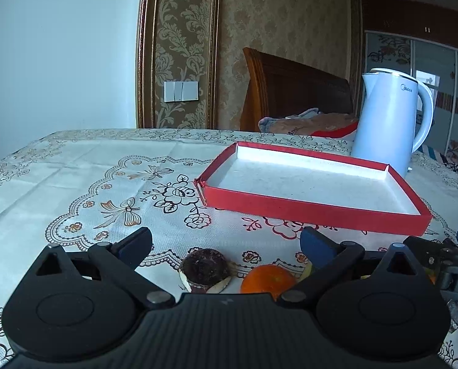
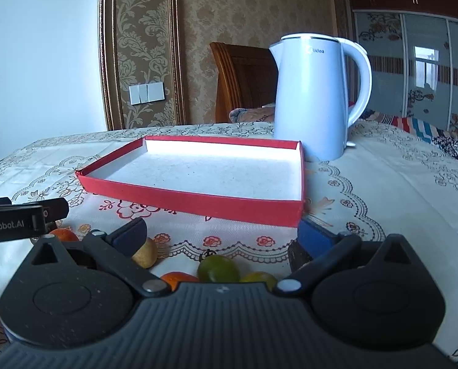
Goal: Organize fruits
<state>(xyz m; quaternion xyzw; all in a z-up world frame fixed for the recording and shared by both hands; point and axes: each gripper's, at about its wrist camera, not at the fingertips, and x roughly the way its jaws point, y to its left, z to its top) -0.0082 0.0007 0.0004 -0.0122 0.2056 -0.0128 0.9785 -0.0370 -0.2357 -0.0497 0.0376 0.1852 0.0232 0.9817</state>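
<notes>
Nearest the lens, the left gripper is standing released, jaws spread wide and holding nothing. Between them two fruits are lying on the surface: a dark, rough-skinned fruit (kind not determinable) and an orange, both just short of the red tray.

The right gripper is likewise standing released and empty. Below it, on the near side of the red tray, a green citrus is sitting between a second orange fruit and a yellow-green fruit; a tan fruit is lying against the left finger.

The red tray is lying bare inside, with the white kettle standing just behind it.

Judgement on handling: these fruits are looking light, round and apt to roll, with fairly firm skins; the orange is likely taking a moderate squeeze. Taking hold across the widest girth, jaws level, is advised, as a pinch near the top is risking the fruit squirting out. The dark fruit's coarse skin is probably offering better friction.
</notes>
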